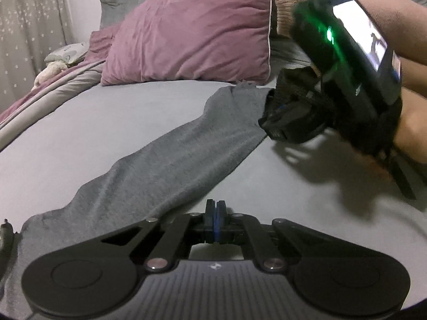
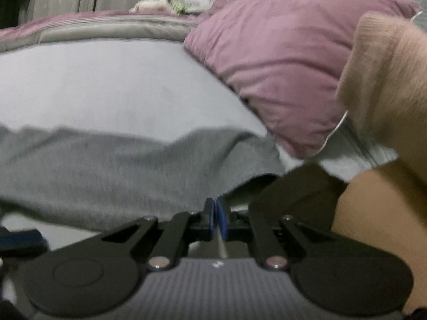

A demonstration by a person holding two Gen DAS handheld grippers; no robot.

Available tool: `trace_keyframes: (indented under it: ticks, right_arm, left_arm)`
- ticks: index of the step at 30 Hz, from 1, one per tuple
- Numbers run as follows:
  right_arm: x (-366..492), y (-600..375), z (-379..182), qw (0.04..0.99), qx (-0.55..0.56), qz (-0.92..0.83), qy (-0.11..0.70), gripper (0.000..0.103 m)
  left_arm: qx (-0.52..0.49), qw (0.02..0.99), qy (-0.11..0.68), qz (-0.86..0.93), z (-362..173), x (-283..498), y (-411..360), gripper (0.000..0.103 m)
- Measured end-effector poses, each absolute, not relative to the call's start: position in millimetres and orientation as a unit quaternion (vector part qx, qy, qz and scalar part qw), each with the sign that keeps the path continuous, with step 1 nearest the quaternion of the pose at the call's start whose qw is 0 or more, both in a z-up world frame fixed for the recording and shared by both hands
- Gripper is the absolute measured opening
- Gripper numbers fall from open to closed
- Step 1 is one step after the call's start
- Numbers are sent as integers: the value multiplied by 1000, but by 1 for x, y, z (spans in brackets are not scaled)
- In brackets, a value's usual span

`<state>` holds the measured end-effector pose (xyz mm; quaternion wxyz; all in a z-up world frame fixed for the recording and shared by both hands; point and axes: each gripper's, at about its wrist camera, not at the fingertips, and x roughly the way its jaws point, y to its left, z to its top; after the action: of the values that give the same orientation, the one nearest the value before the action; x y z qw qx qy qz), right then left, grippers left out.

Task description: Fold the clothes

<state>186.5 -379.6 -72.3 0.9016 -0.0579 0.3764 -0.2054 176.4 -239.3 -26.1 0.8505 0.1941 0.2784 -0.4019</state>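
left tongs (image 1: 215, 206): clenched, seemingly on the grey garment's (image 1: 165, 157) near hem
right tongs (image 2: 216, 208): clenched at its far edge
advice: I'd lift both evenly, keeping cloth taut

2 wrist views low over bed (image 1: 106, 122) | both face pillow (image 1: 192, 32)

Left gripper (image 1: 215, 206), lower centre of the left wrist view: the 2 fingers stand pressed together, jaws closed. Right gripper (image 2: 216, 208), lower centre of the right wrist view: jaws likewise closed, blue pads meeting. Upper right of the left wrist view: the right hand (image 1: 411, 125) grasps its device, beige sleeve (image 1: 287, 8) above.
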Motion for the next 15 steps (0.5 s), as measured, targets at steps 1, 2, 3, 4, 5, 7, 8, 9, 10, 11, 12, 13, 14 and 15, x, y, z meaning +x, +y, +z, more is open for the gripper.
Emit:
trace_keyframes:
  ticks: [1, 2, 3, 4, 5, 7, 8, 9, 10, 11, 12, 13, 14, 15]
  right_arm:
    - [186, -379, -75, 901, -64, -206, 376, 6]
    - [186, -378, -78, 901, -70, -206, 375, 6]
    - [186, -376, -78, 901, -72, -207, 374, 6]
    - [186, -376, -77, 901, -71, -209, 373, 7]
    - [186, -375, -77, 902, -70, -210, 371, 8]
    - [182, -376, -75, 903, -63, -213, 369, 17]
    - [180, -377, -73, 903, -59, -214, 368, 27]
    - [178, -377, -71, 905, -51, -210, 367, 31]
    - [175, -379, -69, 906, -41, -204, 368, 32]
    - [172, -381, -66, 908, -30, -198, 368, 34]
    - [169, -381, -63, 910, -19, -193, 367, 34]
    - [167, -382, -61, 911, -14, -189, 365, 36]
    - [165, -380, -59, 913, -12, -187, 363, 37]
    - [164, -379, -57, 914, -12, -183, 361, 37]
  left_arm:
    - [192, 852, 275, -402, -25, 175, -238, 1]
    - [190, 854, 272, -402, -23, 174, -237, 1]
    - [189, 856, 265, -402, -22, 173, -235, 1]
    - [190, 858, 258, -401, -21, 171, -234, 3]
    - [191, 859, 255, -400, -19, 171, -232, 4]
    - [189, 862, 253, -395, -16, 174, -231, 9]
    - [186, 864, 253, -393, -15, 175, -229, 9]
    - [183, 866, 253, -391, -14, 177, -227, 10]
    - [179, 867, 254, -389, -13, 178, -225, 11]
    - [176, 869, 257, -386, -13, 181, -223, 11]
    - [172, 869, 260, -383, -13, 183, -221, 11]
    - [169, 869, 265, -381, -14, 185, -220, 11]
    - [165, 868, 273, -381, -16, 187, -218, 11]
    - [162, 864, 285, -382, -19, 189, -217, 13]
